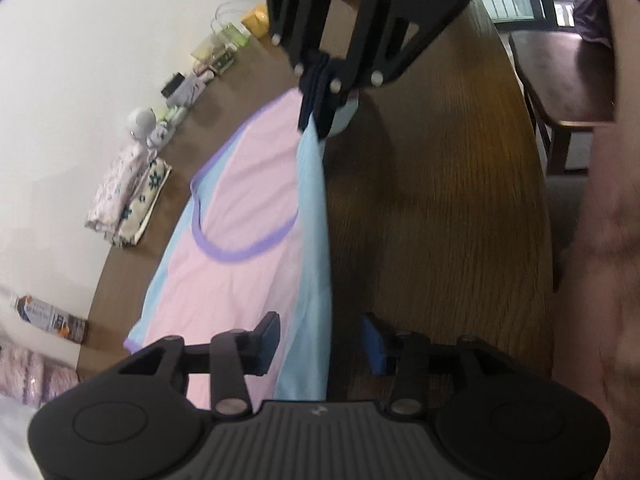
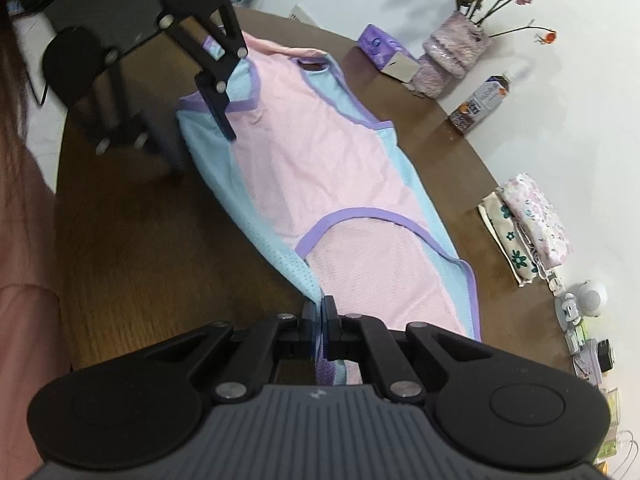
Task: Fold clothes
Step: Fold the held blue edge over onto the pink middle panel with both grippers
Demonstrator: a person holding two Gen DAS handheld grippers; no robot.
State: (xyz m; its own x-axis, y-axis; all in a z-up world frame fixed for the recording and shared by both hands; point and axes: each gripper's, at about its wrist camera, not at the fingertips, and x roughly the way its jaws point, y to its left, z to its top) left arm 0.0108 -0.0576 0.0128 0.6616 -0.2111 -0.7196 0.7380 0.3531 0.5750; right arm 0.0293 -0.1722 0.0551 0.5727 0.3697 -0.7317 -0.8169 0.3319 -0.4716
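Left hand-held gripper (image 1: pixel 320 350), bottom of the left wrist view: fingers spread, nothing pinched; the top's (image 1: pixel 240 216) blue edge runs up between them without touching the pads. Seen from the right wrist view, upper left, the same gripper (image 2: pixel 200 148) hangs over the top's shoulder corner, one finger above the fabric, the other over bare table (image 2: pixel 140 240).

Right hand-held gripper (image 2: pixel 319 320), bottom centre of its own view: pads pressed together on the top's near blue corner, cloth bunched between them. In the left wrist view it sits at top centre (image 1: pixel 320 92), pinching that corner and lifting the edge off the table.

Top: pink body, blue sides, purple trim, lying mostly flat across the middle of the brown table.

Along the table's far edge: folded floral cloths (image 2: pixel 528 224), bottle (image 2: pixel 482 102), tissue box (image 2: pixel 384 50), vase (image 2: pixel 452 52).
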